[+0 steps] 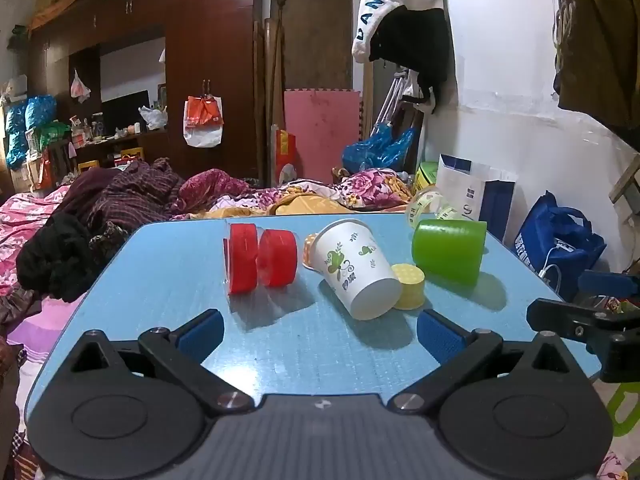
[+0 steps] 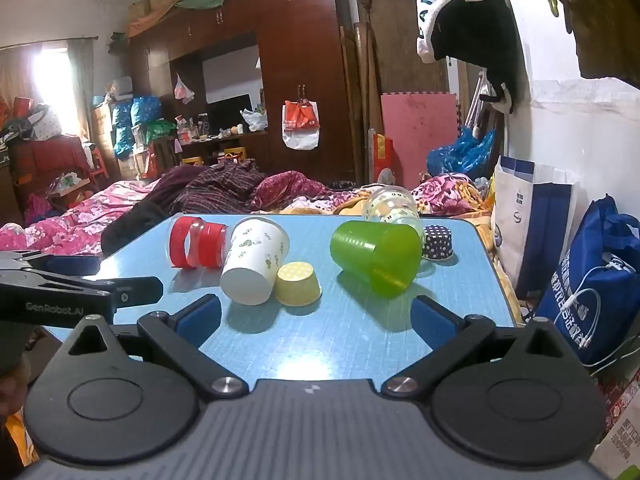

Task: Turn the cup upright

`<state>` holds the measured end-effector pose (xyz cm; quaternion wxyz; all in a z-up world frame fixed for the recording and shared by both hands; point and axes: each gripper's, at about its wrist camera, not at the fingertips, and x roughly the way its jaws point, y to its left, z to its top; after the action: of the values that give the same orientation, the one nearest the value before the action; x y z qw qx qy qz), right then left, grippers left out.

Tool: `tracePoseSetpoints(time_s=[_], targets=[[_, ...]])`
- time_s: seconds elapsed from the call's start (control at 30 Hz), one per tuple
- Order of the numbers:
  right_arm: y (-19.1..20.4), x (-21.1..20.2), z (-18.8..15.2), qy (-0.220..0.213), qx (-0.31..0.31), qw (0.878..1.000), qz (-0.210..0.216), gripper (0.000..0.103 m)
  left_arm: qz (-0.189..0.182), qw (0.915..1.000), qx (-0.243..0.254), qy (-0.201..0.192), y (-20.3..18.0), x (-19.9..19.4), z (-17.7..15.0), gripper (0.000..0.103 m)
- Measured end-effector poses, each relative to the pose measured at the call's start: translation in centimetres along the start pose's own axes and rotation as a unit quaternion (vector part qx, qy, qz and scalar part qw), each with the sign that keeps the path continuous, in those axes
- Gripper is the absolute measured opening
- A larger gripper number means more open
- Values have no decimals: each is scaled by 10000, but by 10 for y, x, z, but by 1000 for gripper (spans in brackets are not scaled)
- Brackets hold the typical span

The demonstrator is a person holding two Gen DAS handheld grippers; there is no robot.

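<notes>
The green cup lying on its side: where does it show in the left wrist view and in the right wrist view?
Left wrist view: the green cup lies at right of centre, near the far right of the blue table, right of the white paper cup.
Right wrist view: the green cup lies just right of centre, its open mouth turned left.
Shared landmark: the small yellow dotted cup, between the white and green cups in both.

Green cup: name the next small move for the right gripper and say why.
Probably ease the right gripper forward so its open jaws straddle the green cup. The cup lies on its side on the blue table, just ahead and untouched.
</notes>
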<state>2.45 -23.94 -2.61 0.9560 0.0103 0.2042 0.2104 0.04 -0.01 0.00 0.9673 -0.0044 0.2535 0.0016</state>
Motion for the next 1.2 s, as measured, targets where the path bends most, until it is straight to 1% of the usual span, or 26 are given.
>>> tracePoseSetpoints(time_s=[0.17,0.2,0.37,1.2], targets=[[0,0,0,-3,-27,10000,-4,102,2,9999,99,-28,-2,1,0,103],[1,0,0,-4,-25,10000,-2,102,-6,9999,124,-20,-5,3,-6,103],[1,0,0,6,-14,10000,7,102,19,9999,162,-42,-7,5,-8,103],[4,1,-2,-2,-29,10000,37,102,-64,9999,94,-61,-1,2,-3,103]])
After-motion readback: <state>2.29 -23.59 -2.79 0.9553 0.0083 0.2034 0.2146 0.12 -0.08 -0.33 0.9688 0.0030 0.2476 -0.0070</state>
